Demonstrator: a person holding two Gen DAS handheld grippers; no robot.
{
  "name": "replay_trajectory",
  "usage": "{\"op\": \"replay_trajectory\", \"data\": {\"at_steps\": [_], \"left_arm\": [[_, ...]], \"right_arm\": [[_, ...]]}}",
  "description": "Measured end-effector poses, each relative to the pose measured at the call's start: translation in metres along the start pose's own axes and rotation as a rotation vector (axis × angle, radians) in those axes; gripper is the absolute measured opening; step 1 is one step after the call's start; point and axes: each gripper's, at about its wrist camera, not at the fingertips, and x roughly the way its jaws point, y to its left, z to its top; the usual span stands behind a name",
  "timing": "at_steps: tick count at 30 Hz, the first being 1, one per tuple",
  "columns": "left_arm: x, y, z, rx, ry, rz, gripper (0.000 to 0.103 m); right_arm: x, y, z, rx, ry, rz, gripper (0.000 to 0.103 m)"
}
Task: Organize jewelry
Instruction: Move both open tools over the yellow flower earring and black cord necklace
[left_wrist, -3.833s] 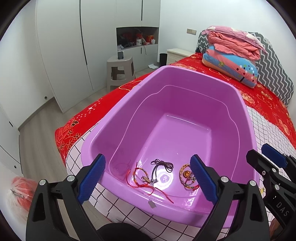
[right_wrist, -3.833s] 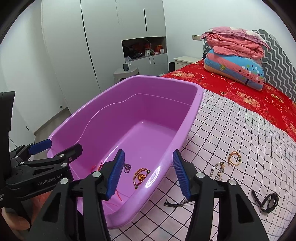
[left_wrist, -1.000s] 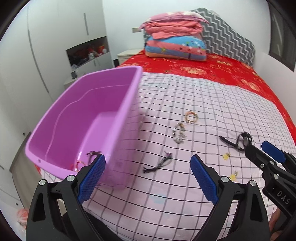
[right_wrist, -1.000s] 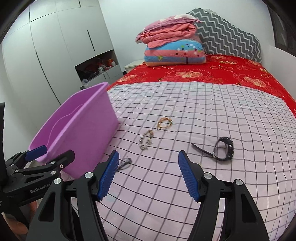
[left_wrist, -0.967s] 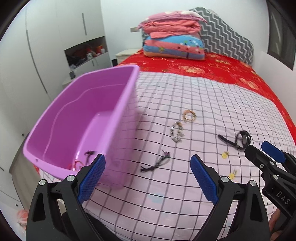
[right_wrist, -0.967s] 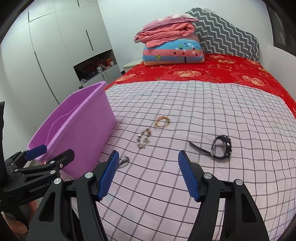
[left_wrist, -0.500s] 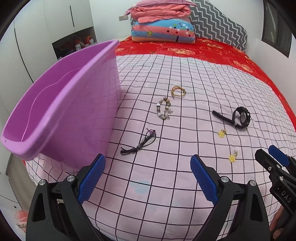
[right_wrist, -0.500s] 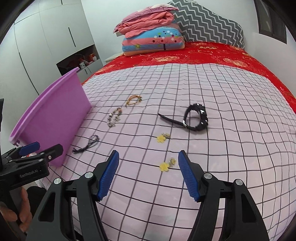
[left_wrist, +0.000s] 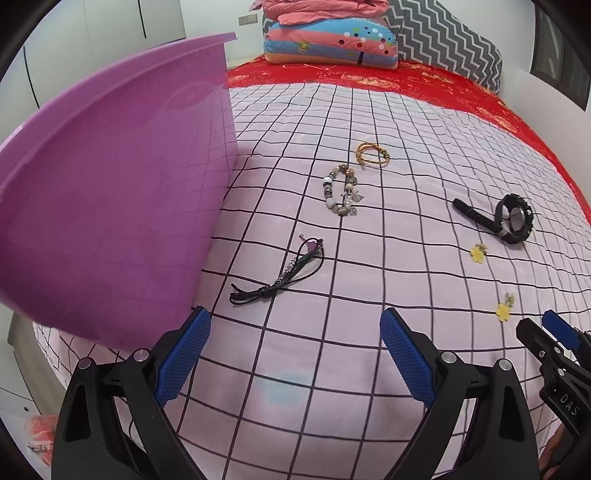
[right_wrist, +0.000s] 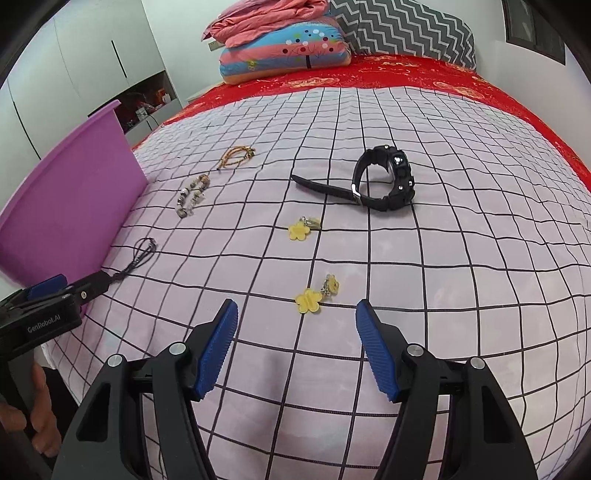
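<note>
Jewelry lies on the pink checked bedcover: a black cord necklace (left_wrist: 284, 277) (right_wrist: 142, 253), a beaded bracelet (left_wrist: 341, 189) (right_wrist: 192, 195), a gold bangle (left_wrist: 372, 155) (right_wrist: 236, 155), a black watch (left_wrist: 508, 218) (right_wrist: 380, 182) and two yellow flower earrings (right_wrist: 298, 229) (right_wrist: 314, 297) (left_wrist: 478, 252) (left_wrist: 504, 308). The purple tub (left_wrist: 110, 199) (right_wrist: 70, 206) stands at the left. My left gripper (left_wrist: 295, 354) is open and empty, just short of the cord necklace. My right gripper (right_wrist: 297, 343) is open and empty, just short of the nearer earring.
Folded quilts and a pillow (right_wrist: 288, 48) are stacked at the head of the bed, against a zigzag cushion (right_wrist: 402, 29). A red sheet (right_wrist: 406, 74) covers the far part. White wardrobes (right_wrist: 74, 66) stand at the left.
Both grippers have swung right, away from the tub, and come down toward the bedcover. The jewelry on the cover now looks larger and closer.
</note>
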Motion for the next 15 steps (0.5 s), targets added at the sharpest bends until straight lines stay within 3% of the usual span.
{"op": "replay_trajectory", "data": {"at_steps": [15], "left_arm": [[0.04, 0.0, 0.006, 0.049, -0.016, 0.018, 0.091]], "right_arm": [[0.034, -0.003, -0.001, 0.016, 0.013, -0.094, 0.064]]}}
